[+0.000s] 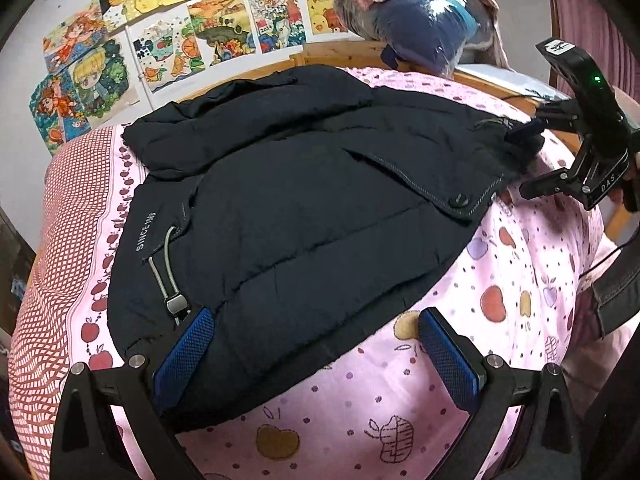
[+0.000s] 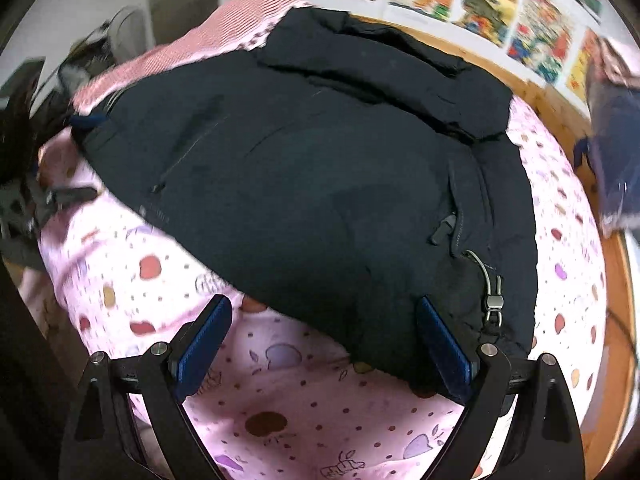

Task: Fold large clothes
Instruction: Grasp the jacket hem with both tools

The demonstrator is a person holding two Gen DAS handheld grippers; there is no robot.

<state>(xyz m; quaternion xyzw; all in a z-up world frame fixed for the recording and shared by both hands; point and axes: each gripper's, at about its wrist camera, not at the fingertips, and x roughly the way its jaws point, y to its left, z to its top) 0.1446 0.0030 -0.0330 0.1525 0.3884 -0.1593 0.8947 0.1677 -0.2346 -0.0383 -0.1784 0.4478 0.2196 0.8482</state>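
One black padded jacket lies spread on a bed under a pink apple-print quilt, with two hand-held tools at its near edge. The left tool stands wide open, its left blue pad over the jacket's hem and its right pad above bare quilt, nothing held between them. Just ahead of the left pad a grey drawcord with one toggle lies beside the printed words "SINCE 1988". The right tool is likewise spread open and empty; its right pad sits over the hem near a second drawcord toggle, its left pad over the quilt. Seen from the left tool, the right tool's fingers hover off the jacket's far right corner. Beyond the jacket, about ten colourful drawings cover the wall, several cut off at the frame's edge. One bundle of bedding tops the wooden headboard. The right wrist view is motion-blurred, so the jacket's seams there are hard to make out.
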